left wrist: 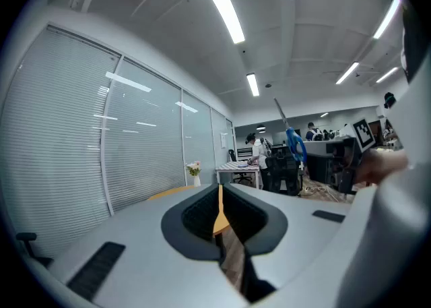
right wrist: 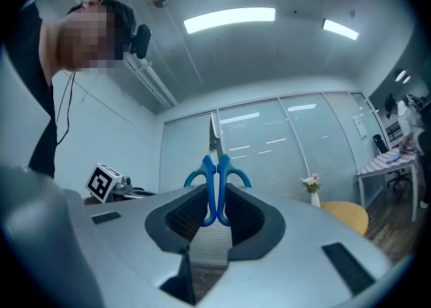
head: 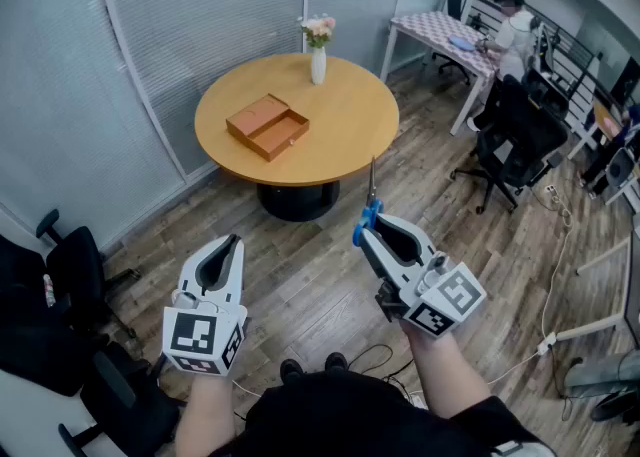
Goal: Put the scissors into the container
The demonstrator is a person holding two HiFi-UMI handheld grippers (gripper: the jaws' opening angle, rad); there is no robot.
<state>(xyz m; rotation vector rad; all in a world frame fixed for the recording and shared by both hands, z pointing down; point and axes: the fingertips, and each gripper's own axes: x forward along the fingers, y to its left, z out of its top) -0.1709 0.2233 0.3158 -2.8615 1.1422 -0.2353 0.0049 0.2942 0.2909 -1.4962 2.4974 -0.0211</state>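
Observation:
A pair of scissors (head: 369,207) with blue handles sticks up from my right gripper (head: 366,232), blades pointing up; the jaws are shut on the handles. The right gripper view shows those scissors (right wrist: 217,173) pinched between the pads. My left gripper (head: 233,242) hangs beside it at the left, shut with nothing in it. The container (head: 267,126), an open orange-brown box, lies on the round wooden table (head: 350,115) ahead, well beyond both grippers. From the left gripper view the scissors (left wrist: 294,143) show at the right.
A white vase of flowers (head: 318,50) stands at the table's far edge. Black office chairs (head: 520,135) and a person at a checked table (head: 440,30) are at the back right. Another chair (head: 85,275) and dark bags sit at my left. Cables (head: 385,355) lie on the floor.

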